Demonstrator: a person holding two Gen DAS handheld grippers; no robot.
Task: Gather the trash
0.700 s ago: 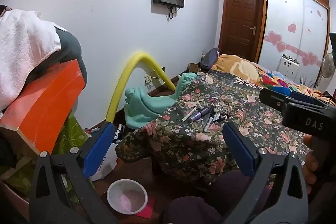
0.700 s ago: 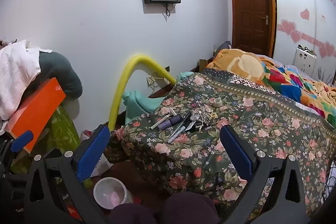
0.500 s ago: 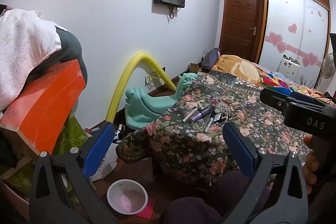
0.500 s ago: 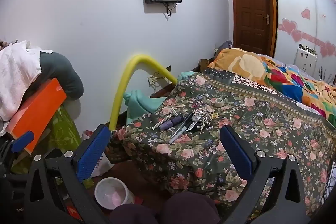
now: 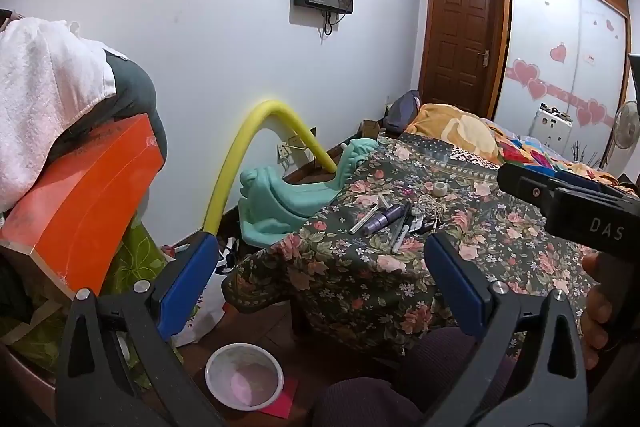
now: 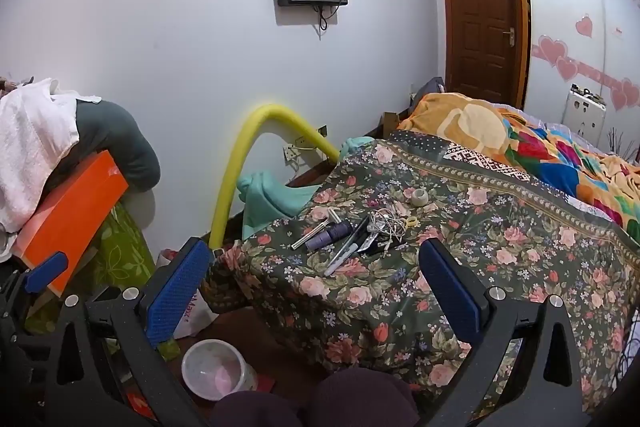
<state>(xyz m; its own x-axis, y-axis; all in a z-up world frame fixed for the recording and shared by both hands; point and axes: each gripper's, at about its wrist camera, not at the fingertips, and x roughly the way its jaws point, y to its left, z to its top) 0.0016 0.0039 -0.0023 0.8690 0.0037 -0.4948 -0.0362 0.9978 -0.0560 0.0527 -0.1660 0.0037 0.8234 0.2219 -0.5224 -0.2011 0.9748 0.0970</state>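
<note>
**Both grippers wide open over the bed corner, nothing held**

Landmark: the bed, covered w/ a dark floral spread.

Left gripper hung off the bed's near corner, angled down; blue fingers spread fully apart, nothing btwn them. Right gripper sat in much the same pose, fingers also wide apart and empty. In the left wrist view the right gripper's black body showed at the right edge, above the bed, w/ part of a hand under it.

Task items: a small heap of clutter lay on the bed near its corner, ahead of both grippers and untouched. In it: a purple tube, a couple of pens, a silvery stick, tangled white cord. A tape roll sat just beyond the heap, further up the bed.

On the floor below the bed corner stood a white plastic tub, open top, pinkish inside, w/ a red paper scrap beside it. A white bag lay left of the corner.

Btwn bed and wall: a teal plastic seat and a bent yellow foam tube. Well left of the bed, an orange box tilted under a white towel. At the bed's far end a multicolour blanket, then a brown door. A dark-clothed knee showed at the bottom of both views.
</note>
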